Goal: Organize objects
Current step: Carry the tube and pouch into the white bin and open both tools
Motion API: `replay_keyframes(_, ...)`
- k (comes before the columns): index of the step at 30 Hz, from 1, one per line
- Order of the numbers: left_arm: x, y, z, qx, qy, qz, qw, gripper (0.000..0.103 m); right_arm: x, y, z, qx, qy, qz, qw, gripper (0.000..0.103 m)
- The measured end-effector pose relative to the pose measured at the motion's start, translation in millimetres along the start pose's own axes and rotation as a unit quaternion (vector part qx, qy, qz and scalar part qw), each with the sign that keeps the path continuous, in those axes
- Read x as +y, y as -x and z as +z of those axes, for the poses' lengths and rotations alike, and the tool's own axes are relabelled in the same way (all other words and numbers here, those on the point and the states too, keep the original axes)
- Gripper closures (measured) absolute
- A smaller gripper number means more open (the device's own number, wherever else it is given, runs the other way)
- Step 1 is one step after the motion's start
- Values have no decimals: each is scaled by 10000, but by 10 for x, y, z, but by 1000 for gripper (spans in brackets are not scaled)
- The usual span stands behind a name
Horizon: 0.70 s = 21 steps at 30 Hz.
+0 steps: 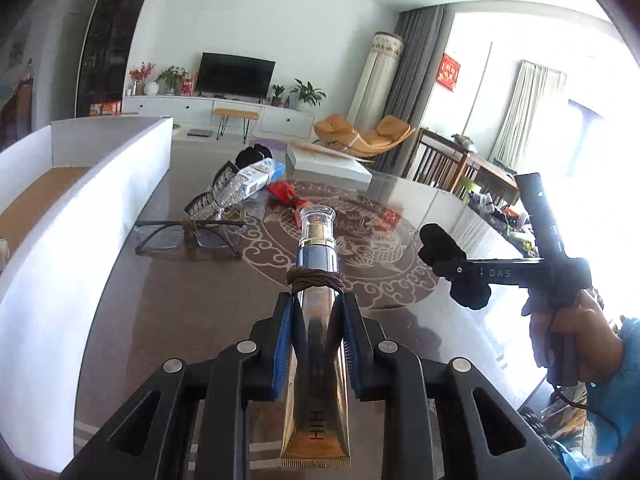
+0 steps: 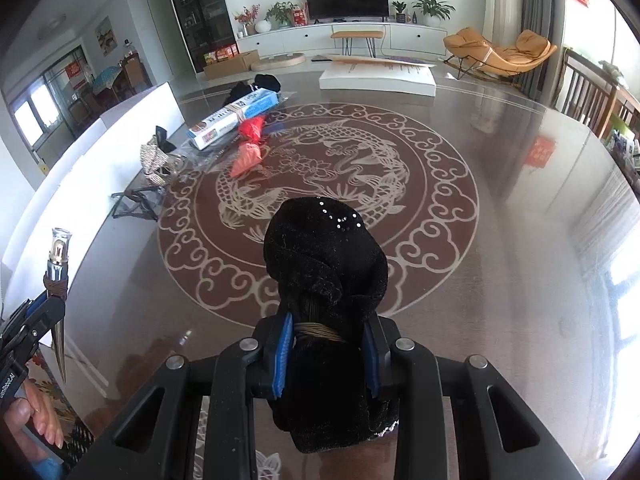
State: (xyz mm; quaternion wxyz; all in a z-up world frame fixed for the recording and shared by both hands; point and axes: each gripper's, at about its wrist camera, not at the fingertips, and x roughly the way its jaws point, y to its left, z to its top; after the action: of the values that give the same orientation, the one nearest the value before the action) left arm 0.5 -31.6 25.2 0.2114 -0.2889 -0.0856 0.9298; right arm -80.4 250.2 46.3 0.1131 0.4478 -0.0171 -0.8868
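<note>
Above table [image 2: 500, 240], beside white box [image 1: 80, 208]: left gripper [image 1: 316, 312] clamped on gold tube [image 1: 318, 360], cap forward. Right gripper [image 2: 326, 340] clamped on black cloth bundle [image 2: 324, 264], clear of table. Glasses [image 1: 188, 236], carton [image 2: 236, 118], red pouch [image 2: 250, 144] near box.

The gold tube [image 1: 320, 380] reads "HH"; the right claw's black bar [image 1: 516, 272] reads "DAS".
</note>
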Motion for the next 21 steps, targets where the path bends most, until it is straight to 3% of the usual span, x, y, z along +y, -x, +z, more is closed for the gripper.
replay_keyframes(6, 235, 940, 342, -952, 328, 211, 9947, 79, 1016, 294, 452, -433, 671, 875, 9930, 73)
replay_keyframes(10, 778, 1330, 622, -1161, 752, 637, 9883, 79, 1940, 332, 724, -518, 1183, 1643, 9779, 73)
replay_keyframes(15, 1673, 1354, 836, -657, 1055, 1715, 9773, 79, 2989, 182, 904, -426, 1658, 2297, 9581, 73)
replay_keyframes(19, 2208, 1118, 837, -44, 1331, 2340, 9631, 79, 3594, -219, 920, -160, 1948, 2255, 9544, 73)
replay_keyframes(21, 2405, 870, 820, 416, 1464, 2651, 9521, 74, 3795, -449, 880, 78, 2140, 2138, 9531, 68)
